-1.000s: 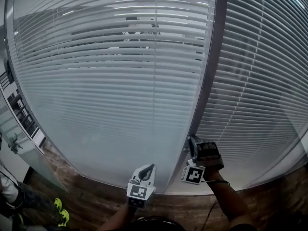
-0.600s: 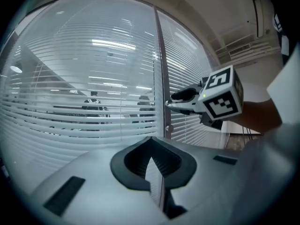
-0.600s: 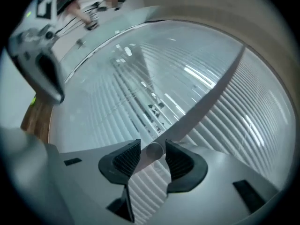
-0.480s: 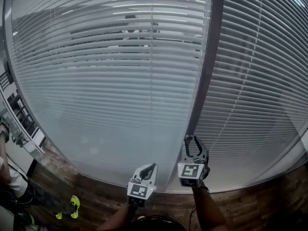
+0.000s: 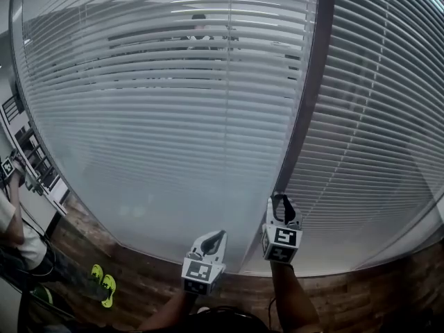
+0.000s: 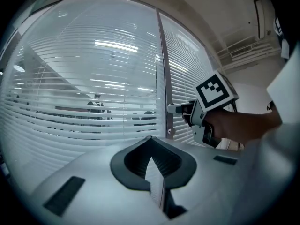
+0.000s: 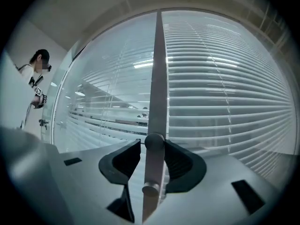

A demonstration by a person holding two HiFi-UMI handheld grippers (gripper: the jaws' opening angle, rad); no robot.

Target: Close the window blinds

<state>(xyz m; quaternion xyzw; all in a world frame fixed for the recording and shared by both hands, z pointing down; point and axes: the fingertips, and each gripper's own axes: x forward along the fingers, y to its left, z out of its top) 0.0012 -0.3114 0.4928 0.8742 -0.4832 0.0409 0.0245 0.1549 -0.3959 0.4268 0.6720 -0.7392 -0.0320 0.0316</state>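
White slatted blinds hang behind curved glass, and a second panel lies right of a grey post. Their slats are tilted partly open, so figures show through. My right gripper stands upright against the post, low down. In the right gripper view a small round knob on the post sits between its open jaws, which have just been opening. My left gripper hangs left of the post, pointing at the glass, jaws together and holding nothing. The left gripper view shows the right gripper at the post.
A second knob sits lower on the post. Wooden floor runs along the foot of the glass. A person with yellow-green shoes stands at the far left. Figures show through the slats.
My right gripper rolled from lying sideways at the post to standing upright, its jaws spread wider, and it sits slightly higher. The left gripper kept still. The person at the left came further into view.
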